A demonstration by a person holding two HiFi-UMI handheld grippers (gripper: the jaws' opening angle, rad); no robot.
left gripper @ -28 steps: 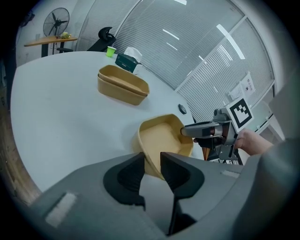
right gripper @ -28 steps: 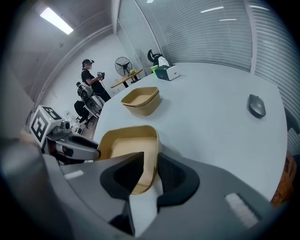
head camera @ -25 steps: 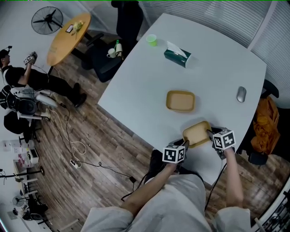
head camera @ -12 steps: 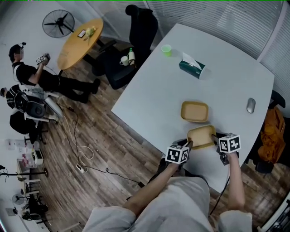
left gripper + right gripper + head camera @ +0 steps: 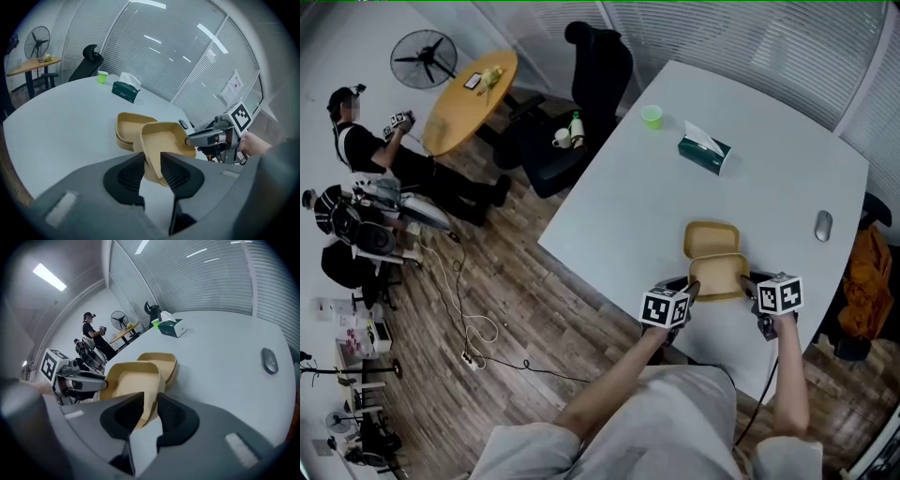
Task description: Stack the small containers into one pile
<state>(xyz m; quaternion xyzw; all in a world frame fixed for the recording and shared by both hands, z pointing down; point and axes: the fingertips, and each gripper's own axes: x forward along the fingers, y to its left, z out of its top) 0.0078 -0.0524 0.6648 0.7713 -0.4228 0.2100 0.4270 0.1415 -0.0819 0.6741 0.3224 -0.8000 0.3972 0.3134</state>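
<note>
**Grip.** The left tool (image 5: 151, 168) is clamped on one side wall of the held container (image 5: 165, 140). The right tool (image 5: 149, 409) is clamped on the opposite wall. In the head view they sit at 9 and 3 o'clock of it. The two-sided grip appears meant to keep the shallow tub steady.

**Position.** The held container hangs slightly tilted above the counter (image 5: 628, 206). The second container (image 5: 711, 238) rests at its 12 o'clock, just beside it; contact cannot be confirmed.

**Judgement.** The tub is lined up for nesting but not yet seated.
</note>
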